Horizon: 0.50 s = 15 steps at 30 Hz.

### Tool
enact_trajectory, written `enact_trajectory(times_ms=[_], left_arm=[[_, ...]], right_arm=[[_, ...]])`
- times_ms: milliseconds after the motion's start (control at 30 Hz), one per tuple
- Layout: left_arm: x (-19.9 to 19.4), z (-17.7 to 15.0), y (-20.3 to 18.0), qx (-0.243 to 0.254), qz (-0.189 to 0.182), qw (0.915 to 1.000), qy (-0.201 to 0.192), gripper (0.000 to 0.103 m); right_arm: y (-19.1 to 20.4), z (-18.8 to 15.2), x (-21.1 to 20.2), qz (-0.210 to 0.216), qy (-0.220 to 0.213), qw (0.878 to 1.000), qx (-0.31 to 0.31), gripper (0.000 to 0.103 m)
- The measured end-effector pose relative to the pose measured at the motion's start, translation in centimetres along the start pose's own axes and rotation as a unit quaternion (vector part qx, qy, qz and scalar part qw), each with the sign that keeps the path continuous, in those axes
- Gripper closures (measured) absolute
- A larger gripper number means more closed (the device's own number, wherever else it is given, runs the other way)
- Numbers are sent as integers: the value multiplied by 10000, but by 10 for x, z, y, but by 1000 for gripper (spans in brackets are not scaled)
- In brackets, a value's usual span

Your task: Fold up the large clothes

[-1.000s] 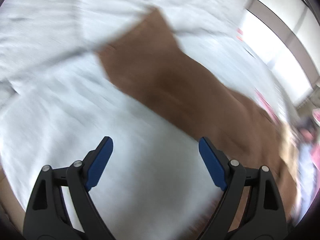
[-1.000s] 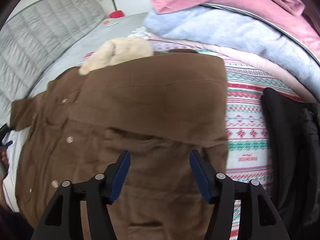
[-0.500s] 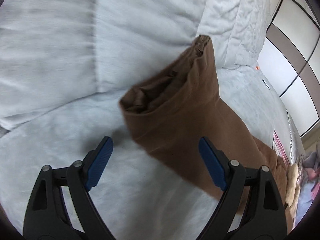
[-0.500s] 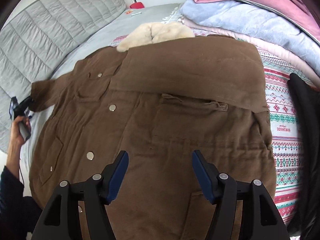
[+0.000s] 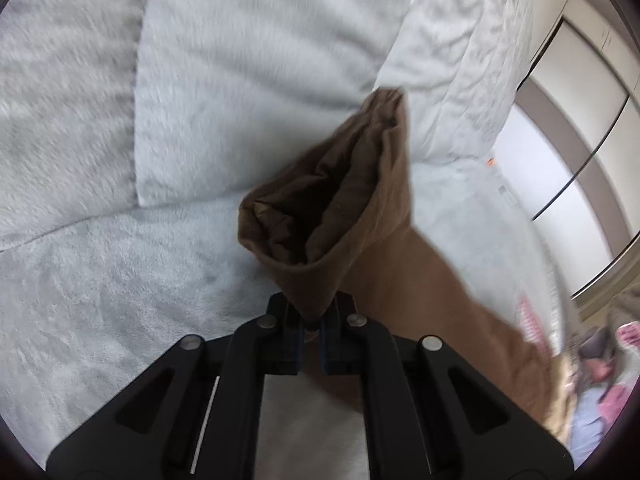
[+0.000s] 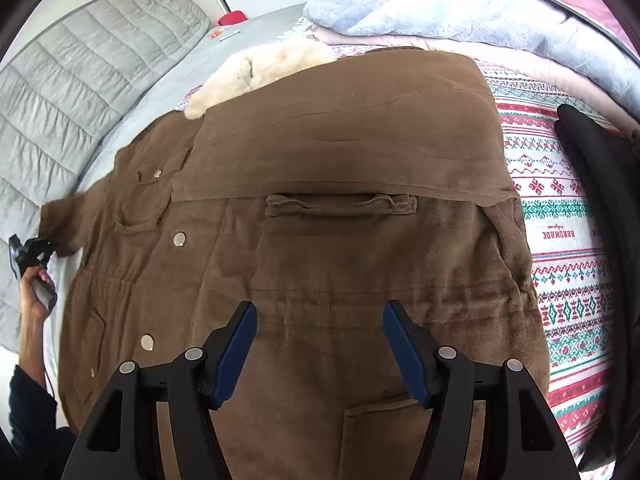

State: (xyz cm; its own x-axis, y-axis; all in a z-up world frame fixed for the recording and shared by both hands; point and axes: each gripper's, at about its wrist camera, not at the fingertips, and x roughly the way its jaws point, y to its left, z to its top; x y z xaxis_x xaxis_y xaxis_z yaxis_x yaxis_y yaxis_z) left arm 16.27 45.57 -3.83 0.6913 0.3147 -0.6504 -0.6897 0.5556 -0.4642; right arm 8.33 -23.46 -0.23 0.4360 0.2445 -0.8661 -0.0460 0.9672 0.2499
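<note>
The left gripper (image 5: 311, 326) had clamped onto the brown coat's (image 6: 340, 208) sleeve cuff (image 5: 320, 220); the right gripper (image 6: 320, 344) hovered open above the coat, which lay flat on the bed (image 5: 120, 300).

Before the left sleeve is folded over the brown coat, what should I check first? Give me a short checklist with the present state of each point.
1. Left hand-held gripper shut on the cuff of the brown coat's sleeve; its jaws have just closed: ok.
2. How deep the cuff sits between the pads: cannot tell, only a narrow edge shows.
3. Right hand-held gripper open, holding nothing, over the coat body: ok.
4. Right sleeve already folded across the chest: ok.
5. Coat front lying flat: not ok, wrinkles at the waist.
6. Space beside the coat: not ok, the black garment and stacked blankets are close.
</note>
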Motion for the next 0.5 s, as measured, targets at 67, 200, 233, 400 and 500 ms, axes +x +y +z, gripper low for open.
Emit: enact_trajectory(times_ms=[67,200,233,400,500], left_arm=[[-18,5,-8,-13,-320,9993,-168,97],[-55,11,-36,287,-715,9958,-488,97],[-68,12,-45,367,-845,9940,-593,97],[-114,17,-77,522,-1500,9839,-819,97],[-133,17,-98,605,-1832,9773,-878,97]], right_arm=[[-1,1,-5,-20,-60,10000,11,37],[-7,3,-9,-74,-142,9998,92,37],[-10,4,-9,-121,-141,9998,123,37],[-33,5,-1,-32,86,9984,559,37],[-39,4,1,-20,181,9977,649,37]])
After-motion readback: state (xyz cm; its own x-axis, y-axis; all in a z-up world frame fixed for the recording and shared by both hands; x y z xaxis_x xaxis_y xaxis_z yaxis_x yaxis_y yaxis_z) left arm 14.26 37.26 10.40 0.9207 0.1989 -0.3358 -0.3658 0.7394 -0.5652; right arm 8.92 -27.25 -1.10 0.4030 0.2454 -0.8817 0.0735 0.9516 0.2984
